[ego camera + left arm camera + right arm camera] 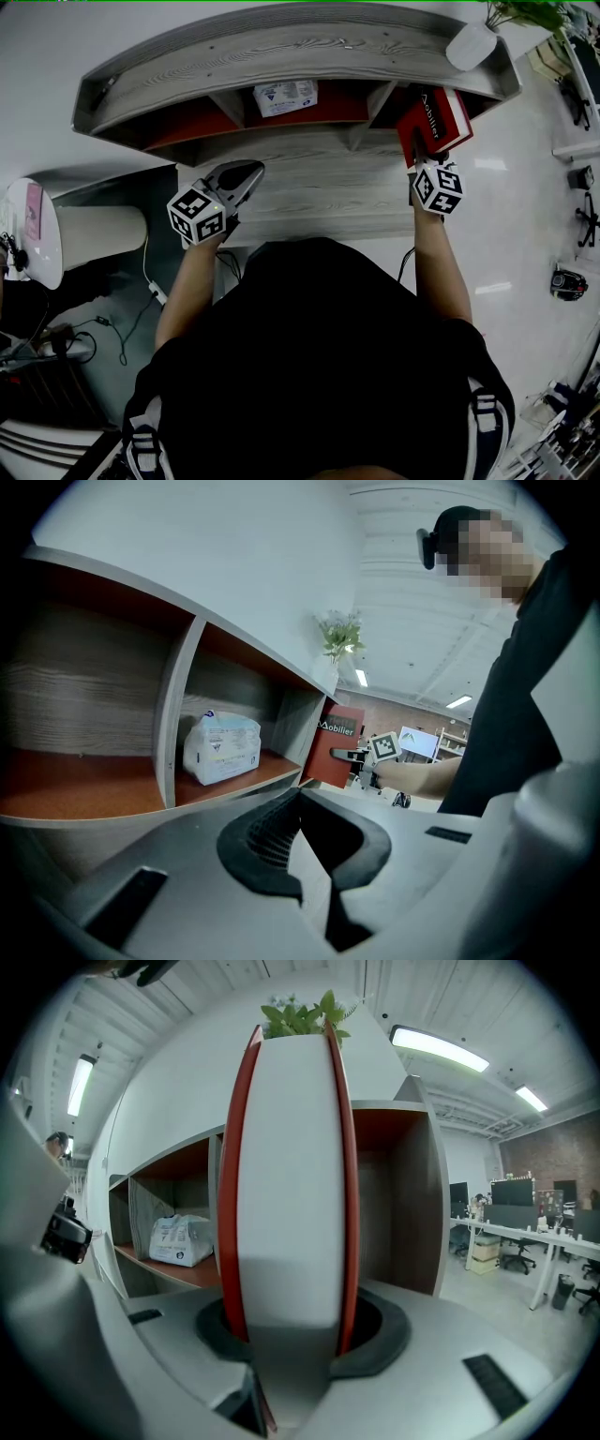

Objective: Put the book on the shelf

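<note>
Right gripper [291, 1335] is clamped on the upright red book [291, 1176] at the shelf's [281, 56] right compartment mouth, not yet inside. Left gripper [300, 841] is closed and empty.

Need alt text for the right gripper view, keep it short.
A red-covered book stands upright, clamped in the right gripper, its white page edge facing the camera and filling the centre. Behind it is a wooden shelf, with a white packet in a compartment to the left and the leaves of a plant showing above the book.
</note>
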